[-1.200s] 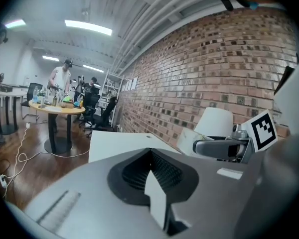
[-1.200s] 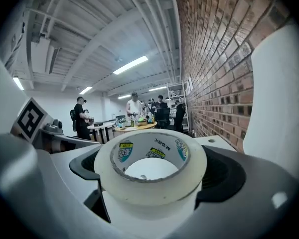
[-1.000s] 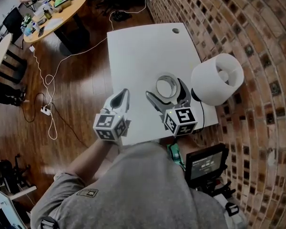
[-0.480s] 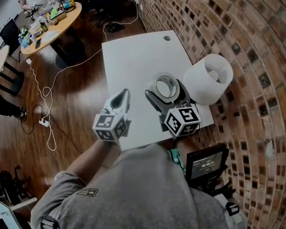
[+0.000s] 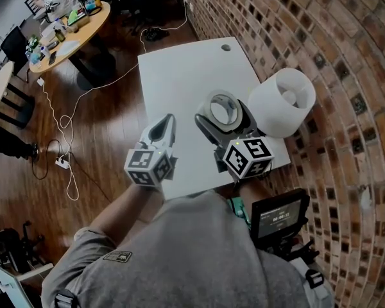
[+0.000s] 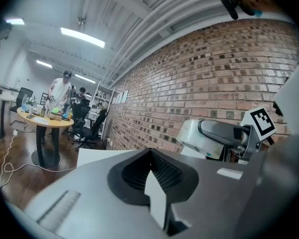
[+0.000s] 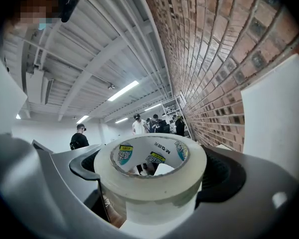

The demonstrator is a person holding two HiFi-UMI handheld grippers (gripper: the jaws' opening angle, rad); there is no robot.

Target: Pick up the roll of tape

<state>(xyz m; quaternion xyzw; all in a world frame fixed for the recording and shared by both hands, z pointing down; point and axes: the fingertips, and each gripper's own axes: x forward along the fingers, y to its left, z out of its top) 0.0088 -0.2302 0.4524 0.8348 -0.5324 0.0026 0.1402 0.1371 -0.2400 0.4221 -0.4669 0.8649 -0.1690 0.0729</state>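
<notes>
While the left gripper [image 6: 152, 183] is pressed closed, the right gripper [image 5: 222, 115] pinches the glossy tape roll [image 7: 139, 183].

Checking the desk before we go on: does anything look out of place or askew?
The white lampshade lies tipped on its side at the white table's right edge, beside the brick wall. Nothing looks spilled.
</notes>
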